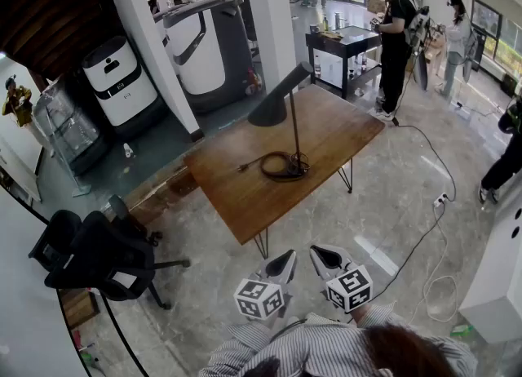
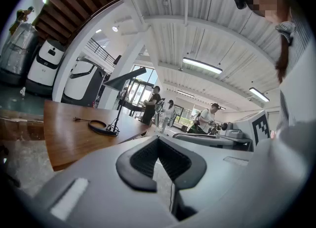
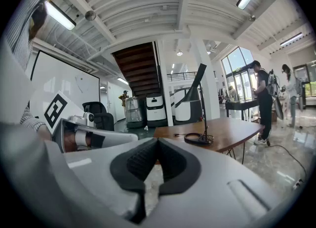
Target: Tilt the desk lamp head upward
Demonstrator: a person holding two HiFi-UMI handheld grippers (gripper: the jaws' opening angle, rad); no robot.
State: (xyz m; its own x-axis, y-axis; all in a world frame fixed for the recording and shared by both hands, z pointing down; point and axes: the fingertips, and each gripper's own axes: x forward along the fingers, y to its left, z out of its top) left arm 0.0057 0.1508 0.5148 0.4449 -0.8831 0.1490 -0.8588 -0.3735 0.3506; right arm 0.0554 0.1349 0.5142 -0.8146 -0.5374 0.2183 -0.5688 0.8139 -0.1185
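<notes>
Logging left claw (image 1: 283, 263) and right claw (image 1: 325, 258), both closed on nothing; desk lamp (image 1: 294, 126) well ahead of them on the worktop (image 1: 245, 200), head (image 1: 274, 108) sloping down. Risk, I judge: nudging the head with shut claws could topple the slim lamp or drag its cord (image 1: 254, 164).

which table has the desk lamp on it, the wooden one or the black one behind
The wooden table on hairpin legs, the nearer one: the desk lamp stands on it. The black table behind carries no lamp.
</notes>
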